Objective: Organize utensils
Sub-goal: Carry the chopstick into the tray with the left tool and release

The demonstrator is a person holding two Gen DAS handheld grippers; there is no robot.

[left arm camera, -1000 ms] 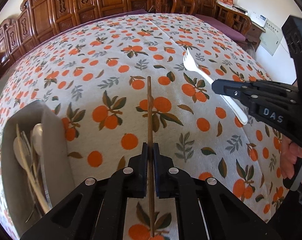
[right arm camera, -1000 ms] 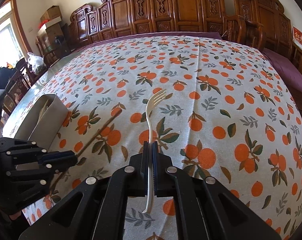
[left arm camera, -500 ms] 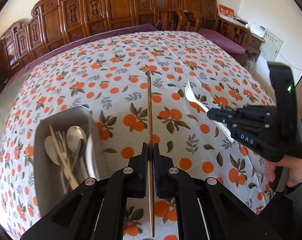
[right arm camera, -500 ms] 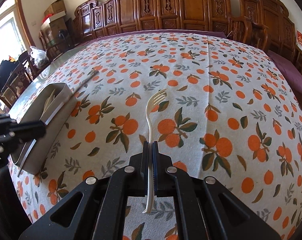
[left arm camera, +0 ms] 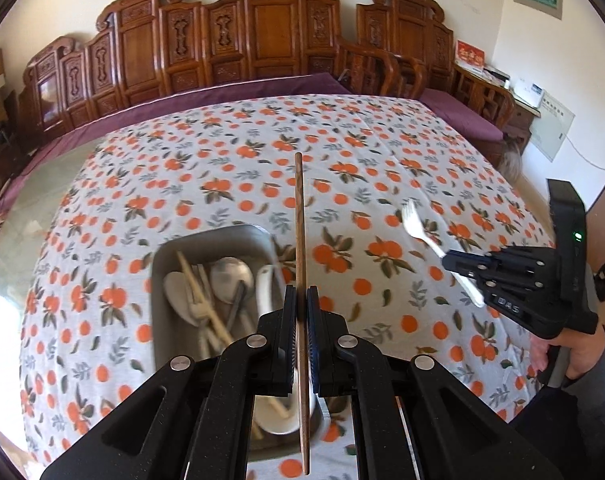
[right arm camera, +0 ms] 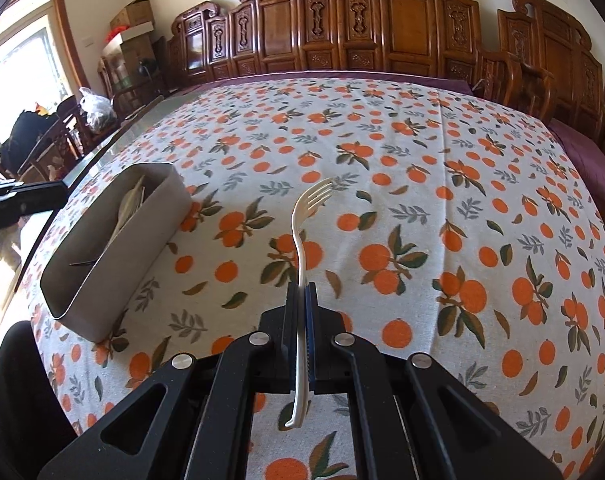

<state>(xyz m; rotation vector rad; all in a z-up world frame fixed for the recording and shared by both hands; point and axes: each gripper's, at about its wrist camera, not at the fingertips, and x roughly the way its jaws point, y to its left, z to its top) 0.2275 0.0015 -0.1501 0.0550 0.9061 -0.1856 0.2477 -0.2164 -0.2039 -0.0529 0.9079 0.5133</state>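
- Carved wooden chairs [left arm camera: 270,44] ring the far side of a table under an orange-print tablecloth [left arm camera: 382,168], and we look down on it from both wrist cameras.
- We see the left gripper [left arm camera: 301,300] at the bottom of its own view, its fingers pressed together on a brown wooden chopstick [left arm camera: 299,220]; the stick runs straight toward 12 o'clock, its far tip out over the cloth and its near end passing back between the arms of the gripper.
- Below and toward 10 o'clock from that grip sits a grey metal utensil tray [left arm camera: 158,300], resting on the cloth; inside we make out a metal spoon [left arm camera: 227,276], pale chopsticks and other pale utensils, somewhat blurred.
- We cannot tell whether the chopstick's near end is over the tray's rim or just beside it.
- We find the right gripper [right arm camera: 301,296] pinching a white plastic fork [right arm camera: 302,232] by the handle, tines pointing to 12 o'clock and curving slightly right, held above the cloth.
- From the right wrist camera, the tray lies at 9 o'clock, well apart from the fork.
- In the left wrist view, the right gripper appears at 3 o'clock with the fork's tines aimed toward 11 o'clock, the person's hand [left arm camera: 578,356] wrapped round its grip.
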